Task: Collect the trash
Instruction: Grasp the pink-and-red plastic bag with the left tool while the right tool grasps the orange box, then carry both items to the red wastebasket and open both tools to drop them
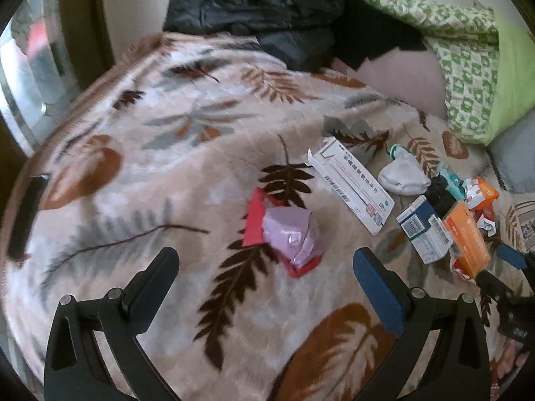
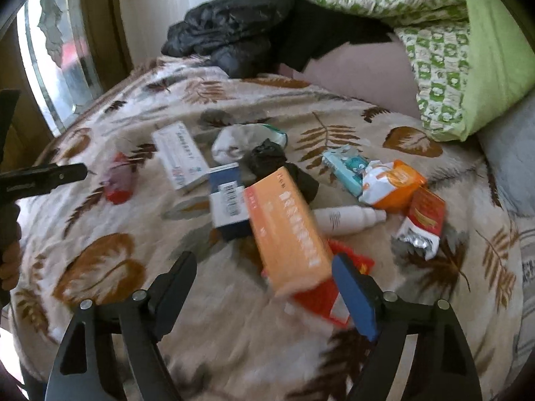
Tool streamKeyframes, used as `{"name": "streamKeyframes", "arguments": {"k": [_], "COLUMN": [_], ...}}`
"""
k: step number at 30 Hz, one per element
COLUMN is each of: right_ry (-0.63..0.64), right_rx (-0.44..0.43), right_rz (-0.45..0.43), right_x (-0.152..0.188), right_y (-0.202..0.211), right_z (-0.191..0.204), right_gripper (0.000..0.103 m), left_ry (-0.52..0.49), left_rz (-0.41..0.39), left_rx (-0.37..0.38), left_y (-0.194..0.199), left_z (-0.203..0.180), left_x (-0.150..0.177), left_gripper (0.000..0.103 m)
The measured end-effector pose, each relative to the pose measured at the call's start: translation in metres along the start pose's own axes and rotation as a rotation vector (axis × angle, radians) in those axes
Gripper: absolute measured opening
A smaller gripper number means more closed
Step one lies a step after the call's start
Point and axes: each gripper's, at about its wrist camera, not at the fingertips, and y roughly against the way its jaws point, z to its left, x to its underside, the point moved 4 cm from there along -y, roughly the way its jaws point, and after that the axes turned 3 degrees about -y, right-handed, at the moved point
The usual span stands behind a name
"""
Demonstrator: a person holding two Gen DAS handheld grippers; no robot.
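Trash lies scattered on a leaf-patterned blanket (image 1: 160, 140). In the left wrist view my left gripper (image 1: 265, 262) is open, just short of a crumpled pink-and-red wrapper (image 1: 287, 230). A long white box (image 1: 354, 183), a white sock (image 1: 403, 173), a blue-white box (image 1: 423, 230) and an orange box (image 1: 466, 237) lie to its right. In the right wrist view my right gripper (image 2: 265, 265) is open, with the orange box (image 2: 287, 230) between its fingers, near the right one. A white bottle (image 2: 347, 219), a red pack (image 2: 423, 224) and a crumpled orange packet (image 2: 391, 183) lie beyond.
A black jacket (image 1: 267, 16) and a green-patterned quilt (image 1: 468, 56) are piled at the far side of the bed. A window (image 2: 57, 60) is at the left. The left gripper shows at the left edge of the right wrist view (image 2: 43, 177).
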Motion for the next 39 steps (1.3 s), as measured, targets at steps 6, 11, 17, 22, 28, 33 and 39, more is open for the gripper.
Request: {"name": "streamKeyframes", "arguments": {"k": [6, 11, 17, 22, 28, 33, 39], "right_ry": [0.004, -0.011, -0.095, -0.12, -0.177, -0.233, -0.294], "right_rx": [0.027, 0.024, -0.037, -0.054, -0.088, -0.098, -0.063], "right_rz": [0.027, 0.057, 0.056, 0.039, 0.006, -0.02, -0.066], "right_x": [-0.018, -0.019, -0.017, -0.011, 0.003, 0.026, 0.06], "right_y": [-0.031, -0.047, -0.041, -0.02, 0.019, 0.055, 0.101], "right_z": [-0.008, -0.011, -0.02, -0.02, -0.024, -0.029, -0.046], "right_gripper": [0.086, 0.066, 0.059, 0.057, 0.057, 0.057, 0.057], "left_ry": [0.012, 0.026, 0.01, -0.051, -0.122, -0.196, -0.302], "left_rz": [0.024, 0.085, 0.068, -0.001, -0.057, -0.097, -0.155], "left_rx": [0.046, 0.051, 0.004, -0.024, 0.005, 0.029, 0.079], "left_y": [-0.036, -0.063, -0.051, -0.01, 0.047, 0.086, 0.13], "left_z": [-0.004, -0.007, -0.01, -0.02, -0.043, -0.073, -0.125], "left_x": [-0.012, -0.011, -0.008, -0.004, 0.01, 0.025, 0.045], "left_gripper": [0.103, 0.058, 0.035, 0.035, 0.035, 0.035, 0.035]}}
